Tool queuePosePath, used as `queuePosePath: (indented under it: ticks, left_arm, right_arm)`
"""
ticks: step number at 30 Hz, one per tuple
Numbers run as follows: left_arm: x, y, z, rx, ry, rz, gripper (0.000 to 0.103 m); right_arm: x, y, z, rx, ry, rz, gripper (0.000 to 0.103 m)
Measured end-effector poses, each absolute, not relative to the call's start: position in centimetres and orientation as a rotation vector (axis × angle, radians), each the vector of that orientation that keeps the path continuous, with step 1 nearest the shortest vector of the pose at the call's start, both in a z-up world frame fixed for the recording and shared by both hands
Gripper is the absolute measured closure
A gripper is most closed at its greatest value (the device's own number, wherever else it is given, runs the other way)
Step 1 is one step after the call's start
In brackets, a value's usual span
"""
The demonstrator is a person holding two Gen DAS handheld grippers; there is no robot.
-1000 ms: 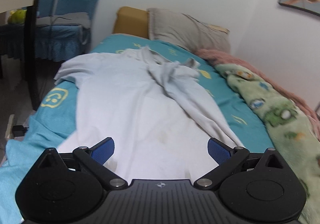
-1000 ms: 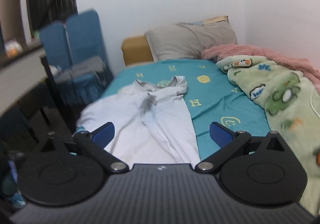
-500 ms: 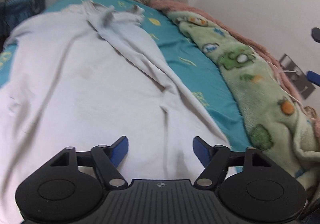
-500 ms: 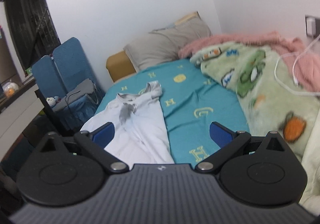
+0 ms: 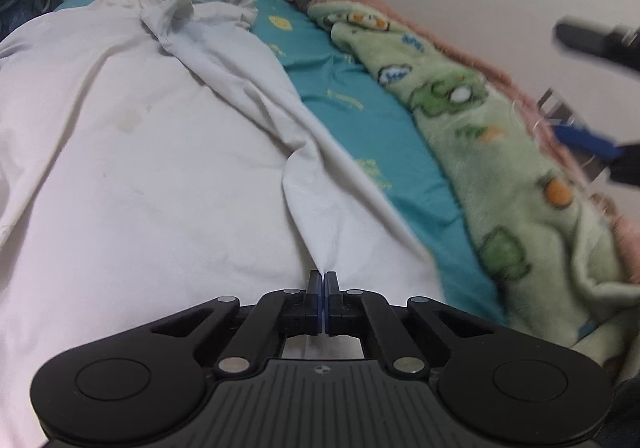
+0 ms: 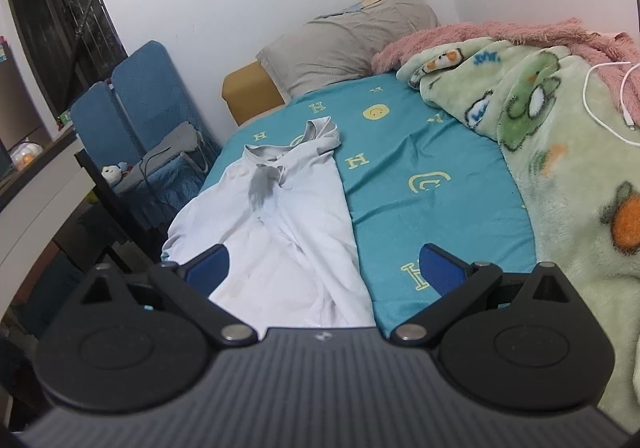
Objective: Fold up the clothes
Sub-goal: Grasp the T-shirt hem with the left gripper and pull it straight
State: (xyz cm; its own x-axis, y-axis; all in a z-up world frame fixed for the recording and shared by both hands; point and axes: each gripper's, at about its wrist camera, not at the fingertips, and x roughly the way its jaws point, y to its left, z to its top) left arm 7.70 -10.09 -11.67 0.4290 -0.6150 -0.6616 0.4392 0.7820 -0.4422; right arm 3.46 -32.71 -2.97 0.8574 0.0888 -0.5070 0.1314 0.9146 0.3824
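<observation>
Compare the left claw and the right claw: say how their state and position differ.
The left claw is shut, its blue pads pinching a ridge of the white cotton shirt; the right claw stands wide open and holds nothing. The left claw sits right at the shirt's near hem, while the right claw is above the bed's near edge, apart from the fabric. Both have black linkages with blue pads and point along the teal bedsheet.

White shirt [image 6: 280, 232] with grey collar and faint stains; teal bed sheet [image 6: 420, 175] printed with yellow letters and smiley faces; pale green blanket [image 6: 560, 151] with cartoon animals; pink fleece [image 6: 480, 31]; grey pillow [image 6: 348, 39]; black tools with blue pads [image 6: 440, 268].
</observation>
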Motion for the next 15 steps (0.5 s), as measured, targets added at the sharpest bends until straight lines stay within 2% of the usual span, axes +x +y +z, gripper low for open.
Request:
queuePosePath:
  ticks: [7,10,15]
  left_arm:
    - [4.7,-4.5,-8.2,-0.49,0.962,-0.608,0.103]
    - [4.4,-3.5,-8.9,-0.455,1.014,-0.512,0.103]
    - [5.2,-4.1,-10.6,-0.324,1.075,-0.407,0.102]
  right_arm:
    - [3.1,-32.2,-2.4,0.351,0.53,-0.067,0.0]
    - [2.7,-31.8,-1.6,0.305,0.489,-0.072,0.0]
    - [2.9,-32.0,-2.1,0.329,0.526,-0.047,0.0]
